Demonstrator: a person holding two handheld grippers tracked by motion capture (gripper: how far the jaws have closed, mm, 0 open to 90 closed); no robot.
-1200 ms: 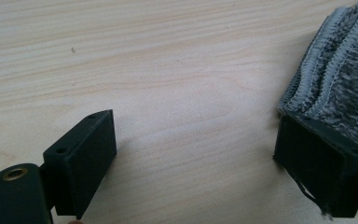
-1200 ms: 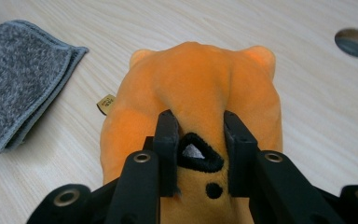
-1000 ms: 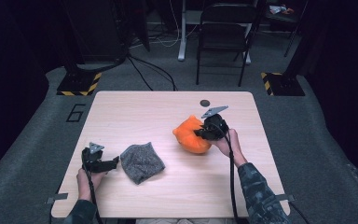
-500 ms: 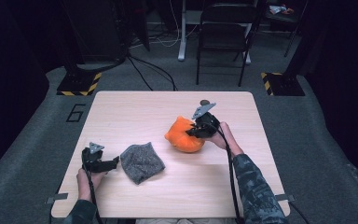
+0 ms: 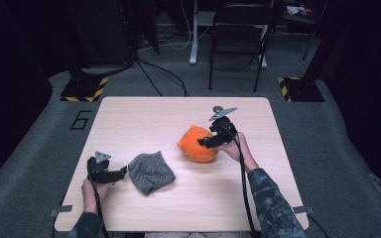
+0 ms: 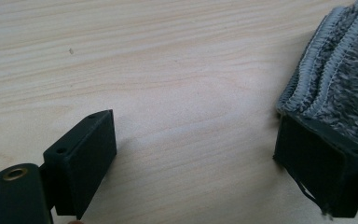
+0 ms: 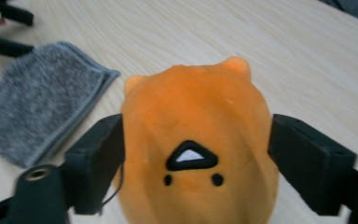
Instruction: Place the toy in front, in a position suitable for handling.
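- Dim room with grey carpet; pale wooden table (image 5: 144,116) at centre, black chair (image 5: 238,29) at 12 o'clock beyond it, hazard-striped stand bases at 10 and 2 o'clock.
- Orange plush toy (image 5: 198,144) on the table, right of centre; in the right gripper view (image 7: 196,154) stitched face turned toward the camera, two small ears at its far edge.
- Right gripper (image 5: 209,141) closed on the plush toy, one black jaw pressed against each flank; approach from 3 o'clock.
- Change over the last second: plush toy and right gripper displaced together toward 9 o'clock, away from the table's right half. Judged meaning: toy firmly grasped and being carried toward the cloth.
- Grey knitted cloth (image 5: 150,172) folded flat at 7 o'clock from the toy, unmoved across the same interval; stitched edges visible in the left gripper view (image 6: 335,70).
- Left gripper (image 5: 124,172) resting at the cloth's 9 o'clock edge, unmoved; jaws spread wide, bare wood between them, one jaw touching the cloth's hem, nothing gripped.
- Small dark round object (image 5: 218,108) near the far edge of the table, at 12 o'clock from the right gripper; identity not discernible.
- Containers: none on the table; nothing held inside anything.
- Judged remaining work: toy and cloth apart, gap narrowing; placement on or beside the cloth not yet done.
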